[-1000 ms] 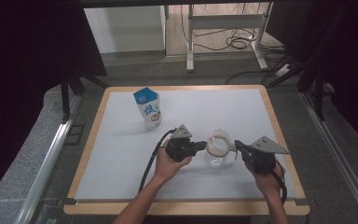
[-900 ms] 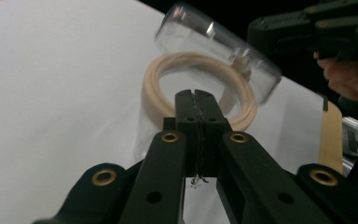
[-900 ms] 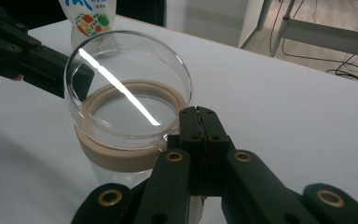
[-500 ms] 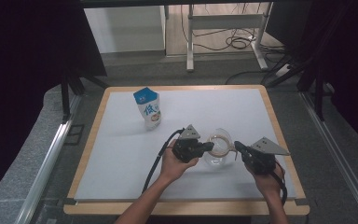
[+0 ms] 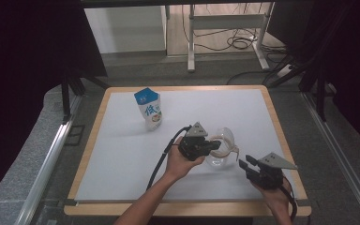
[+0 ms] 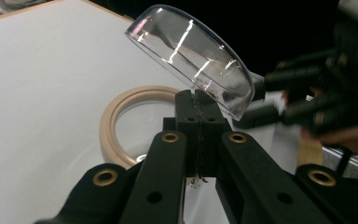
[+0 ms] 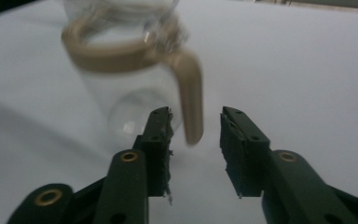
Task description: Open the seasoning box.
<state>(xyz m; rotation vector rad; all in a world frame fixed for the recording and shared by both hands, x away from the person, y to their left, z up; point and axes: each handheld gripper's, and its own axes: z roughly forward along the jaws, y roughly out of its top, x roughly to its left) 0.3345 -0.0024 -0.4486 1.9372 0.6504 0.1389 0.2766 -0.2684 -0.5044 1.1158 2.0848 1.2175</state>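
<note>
Setting: white tabletop (image 5: 122,154) with a wooden rim, dark curtains around it, grey floor and a desk frame beyond.
Thing in hand: your clear glass jug (image 5: 218,154) with its tan collar (image 6: 121,109) stands near the front right of the tabletop, upright.
Lid: your left gripper (image 5: 212,146) has its fingers pressed together on the edge of the clear hinged lid (image 6: 193,58), which is tilted up off the collar, so the mouth is open.
Right side: your right gripper (image 5: 244,165) sits just beside the jug; its fingers (image 7: 161,128) have just been opening and now stand apart, with the tan handle (image 7: 190,93) ahead of the gap, not gripped.
Done: lid raised, as I judge it.
Left: probably something to do with the blue-and-white pouch (image 5: 149,108), standing untouched well apart at the back left.
</note>
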